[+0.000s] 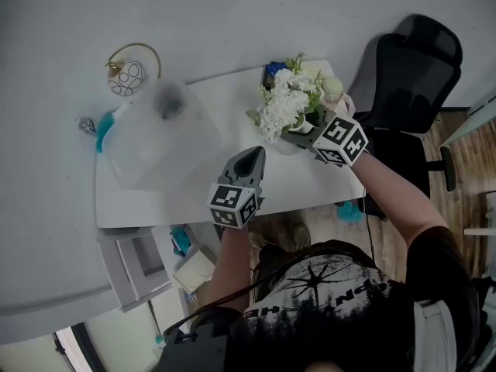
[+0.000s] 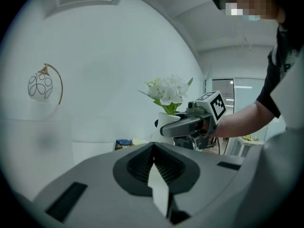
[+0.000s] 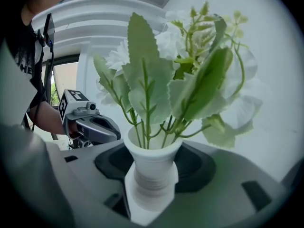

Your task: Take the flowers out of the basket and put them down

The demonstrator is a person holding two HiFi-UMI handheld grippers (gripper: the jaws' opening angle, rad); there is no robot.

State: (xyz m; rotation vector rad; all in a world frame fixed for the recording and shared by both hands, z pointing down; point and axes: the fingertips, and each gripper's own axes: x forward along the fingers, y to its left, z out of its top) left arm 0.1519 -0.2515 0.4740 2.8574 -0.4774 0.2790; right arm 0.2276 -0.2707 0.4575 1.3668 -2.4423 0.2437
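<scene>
Right gripper view: R gripper [image 3: 151, 196] has its jaws spread wide & clamped on the ribbed neck of the white vase [image 3: 153, 163], w/ the flowers [image 3: 156, 75] fanning out above. Vase is upright, long axis vertical. The gripper comes at it roughly level from the right-near side.

L gripper [image 2: 156, 177]: jaws together, nothing between them. It sits left of & nearer than the vase, apart from it, tips pointing toward the far side.

Head view puts the vase over the far right part of the white table [image 1: 194, 192]. No basket wall shows around it, so it's prob. out already. Can't tell if the base touches the top.

What the put-down turns on: bare table lies straight below the vase, so the move is prob. a plain lowering along the vase's own axis, kept plumb. It looks top-heavy w/ that bunch, so a tilt risks a tip-over. R hand has it alone; L is near enough to steady it.

Pale blurry container [image 1: 155, 130] on the table's left is well apart, not in the way.
</scene>
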